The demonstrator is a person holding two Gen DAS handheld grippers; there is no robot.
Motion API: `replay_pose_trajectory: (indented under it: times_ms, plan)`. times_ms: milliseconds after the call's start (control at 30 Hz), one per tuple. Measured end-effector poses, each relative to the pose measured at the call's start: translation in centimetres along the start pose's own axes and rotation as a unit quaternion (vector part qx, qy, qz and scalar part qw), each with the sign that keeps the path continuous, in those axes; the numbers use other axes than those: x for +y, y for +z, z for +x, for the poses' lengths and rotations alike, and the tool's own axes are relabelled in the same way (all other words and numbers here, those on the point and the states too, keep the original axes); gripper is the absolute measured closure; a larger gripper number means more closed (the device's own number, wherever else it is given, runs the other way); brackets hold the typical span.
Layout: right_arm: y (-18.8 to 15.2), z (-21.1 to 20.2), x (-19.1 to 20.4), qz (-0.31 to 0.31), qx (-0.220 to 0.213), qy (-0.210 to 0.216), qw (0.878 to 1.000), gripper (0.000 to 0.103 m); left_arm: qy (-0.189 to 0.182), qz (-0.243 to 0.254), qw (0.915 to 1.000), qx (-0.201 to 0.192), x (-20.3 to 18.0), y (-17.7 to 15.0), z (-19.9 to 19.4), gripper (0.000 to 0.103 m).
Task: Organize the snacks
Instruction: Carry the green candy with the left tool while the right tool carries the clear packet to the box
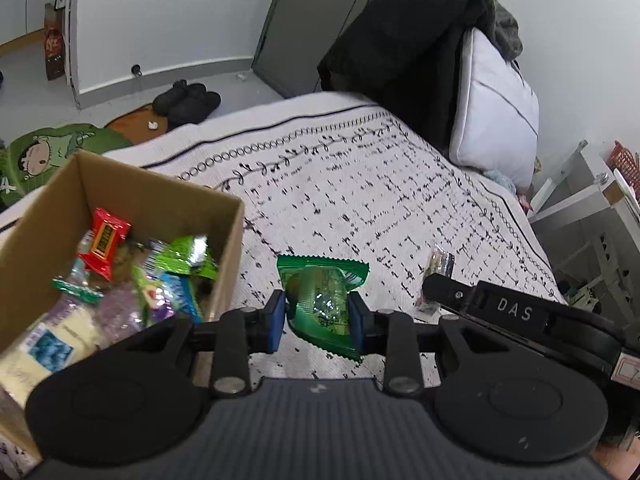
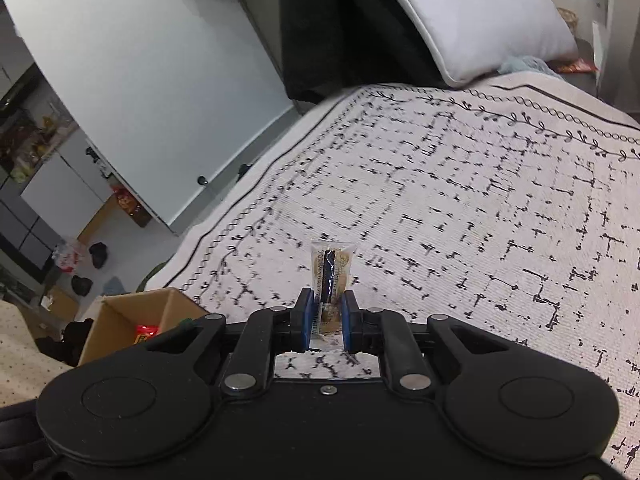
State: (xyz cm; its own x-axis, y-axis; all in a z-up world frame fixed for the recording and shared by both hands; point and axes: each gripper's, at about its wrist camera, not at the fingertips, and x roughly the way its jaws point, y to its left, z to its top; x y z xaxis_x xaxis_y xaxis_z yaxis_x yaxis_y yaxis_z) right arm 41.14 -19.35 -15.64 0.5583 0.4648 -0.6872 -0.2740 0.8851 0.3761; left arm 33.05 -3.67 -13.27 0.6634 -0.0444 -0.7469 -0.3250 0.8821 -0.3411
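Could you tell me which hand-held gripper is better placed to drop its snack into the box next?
Left: its green packet is right beside the box; right's is farther away.

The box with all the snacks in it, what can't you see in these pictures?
- Cardboard box: in the left wrist view the gripper's body and the picture's left edge cut off its near part; the lower snacks lie buried under others.
- Same box in the right wrist view: only one corner shows, behind the gripper body.
- Green packet in the left gripper: print too blurred to read.
- Clear packet in the right gripper: lettering too small.
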Motion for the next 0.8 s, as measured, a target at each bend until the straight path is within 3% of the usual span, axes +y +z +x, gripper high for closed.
replay_pose_trajectory:
  times_ms: [400, 800]
  plan:
    - [-0.1, -3.6, 4.4, -0.051, -0.034, 0.048, 0.997, 0.089, 0.018, -0.002, 0.999, -0.041, 1.7, 1.6, -4.2, 0.071]
    - [-1.0, -4.0, 7.5, -0.062, -0.03, 0.101, 0.992, 0.089, 0.042, -0.019, 0.9971, -0.06, 5.2, 3.0, -7.3, 0.071]
